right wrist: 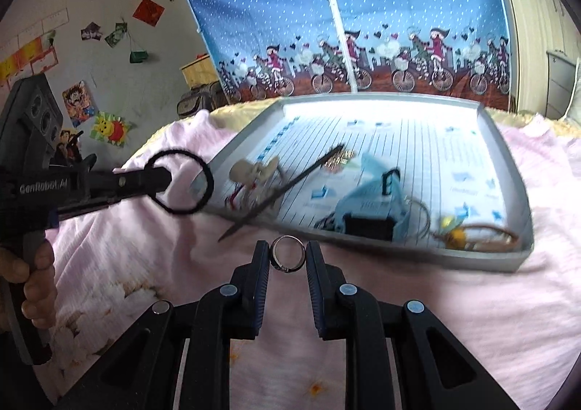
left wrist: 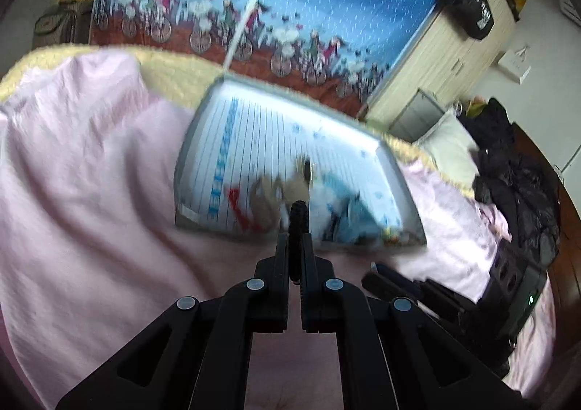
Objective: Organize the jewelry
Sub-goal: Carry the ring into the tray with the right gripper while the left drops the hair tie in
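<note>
In the right wrist view my right gripper (right wrist: 288, 250) is shut on a silver ring (right wrist: 287, 269), held upright just above the pink bedding in front of the tray's near edge. At the left of that view my left gripper (right wrist: 165, 179) is shut on a black hair tie (right wrist: 174, 153), whose loop hangs beside the tray's left corner. The left wrist view shows my left gripper (left wrist: 294, 241) with the hair tie (left wrist: 297, 217) edge-on between its fingers, before the grey lined tray (left wrist: 261, 127). The tray (right wrist: 508, 163) holds a beige clip (right wrist: 254, 170), a black pin (right wrist: 283, 188), a small black box (right wrist: 368, 226) and a brown cord bracelet (right wrist: 486, 234).
Pink bedding (right wrist: 454, 319) lies under and around the tray. A blue printed curtain (right wrist: 399, 11) hangs behind it. Dark clothes (left wrist: 515, 170) are piled at the right in the left wrist view. A person's hand (right wrist: 32, 279) grips the left gripper's handle.
</note>
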`<state>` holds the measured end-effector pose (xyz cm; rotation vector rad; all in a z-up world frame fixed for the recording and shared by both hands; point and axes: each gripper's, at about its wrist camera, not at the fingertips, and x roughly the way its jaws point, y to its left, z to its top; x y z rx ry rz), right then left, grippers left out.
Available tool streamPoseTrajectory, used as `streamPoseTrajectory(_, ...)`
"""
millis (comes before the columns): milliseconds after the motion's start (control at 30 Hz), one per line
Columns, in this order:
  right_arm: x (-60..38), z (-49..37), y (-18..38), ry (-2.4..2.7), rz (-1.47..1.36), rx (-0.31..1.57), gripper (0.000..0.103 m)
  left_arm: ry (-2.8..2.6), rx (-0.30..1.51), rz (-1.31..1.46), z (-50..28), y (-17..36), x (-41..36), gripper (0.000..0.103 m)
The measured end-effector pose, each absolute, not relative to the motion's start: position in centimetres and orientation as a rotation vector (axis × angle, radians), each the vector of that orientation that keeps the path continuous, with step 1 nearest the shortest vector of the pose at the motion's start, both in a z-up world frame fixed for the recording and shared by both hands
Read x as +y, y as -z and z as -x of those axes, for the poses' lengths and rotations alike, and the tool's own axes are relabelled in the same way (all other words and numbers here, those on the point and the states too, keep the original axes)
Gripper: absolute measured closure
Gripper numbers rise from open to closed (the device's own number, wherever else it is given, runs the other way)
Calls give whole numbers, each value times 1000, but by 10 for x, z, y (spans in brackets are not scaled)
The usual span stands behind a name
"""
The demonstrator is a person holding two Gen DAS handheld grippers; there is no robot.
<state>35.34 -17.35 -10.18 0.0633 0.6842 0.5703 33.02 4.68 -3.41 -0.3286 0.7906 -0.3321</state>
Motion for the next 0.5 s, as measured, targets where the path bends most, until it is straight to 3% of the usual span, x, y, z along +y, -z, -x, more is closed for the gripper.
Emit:
streamPoseTrajectory(300, -148, -386, 101, -558, 27, 658, 83, 252, 708, 283, -369, 50, 47, 100)
streamPoseTrajectory(500, -140, -394, 114, -535, 85, 704, 83, 244, 766, 267, -383, 76, 50, 100)
